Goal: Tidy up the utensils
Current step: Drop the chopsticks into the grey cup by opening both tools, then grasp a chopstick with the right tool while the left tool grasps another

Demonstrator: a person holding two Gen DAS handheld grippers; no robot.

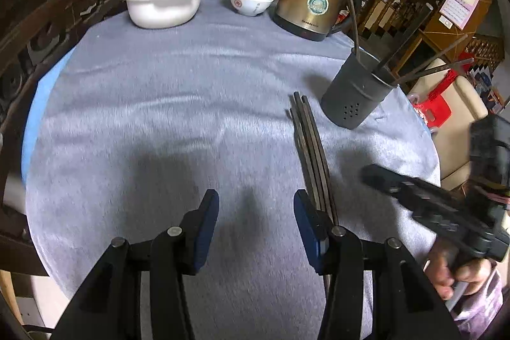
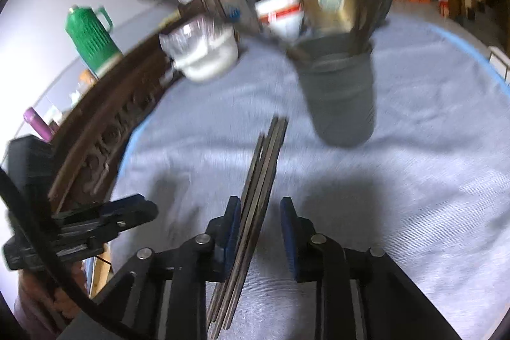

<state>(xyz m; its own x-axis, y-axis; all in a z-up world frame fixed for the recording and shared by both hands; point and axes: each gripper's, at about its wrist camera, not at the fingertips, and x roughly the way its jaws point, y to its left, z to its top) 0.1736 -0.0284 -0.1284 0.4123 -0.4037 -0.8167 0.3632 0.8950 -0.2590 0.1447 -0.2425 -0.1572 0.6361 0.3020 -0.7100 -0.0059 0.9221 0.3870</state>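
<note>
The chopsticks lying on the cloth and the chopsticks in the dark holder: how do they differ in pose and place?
The chopsticks on the cloth lie flat, bundled side by side; the chopsticks in the holder stand leaning and fan apart. The loose bundle rests on the grey cloth beside the holder; the others sit inside it. Both sets look dark and slim.
</note>
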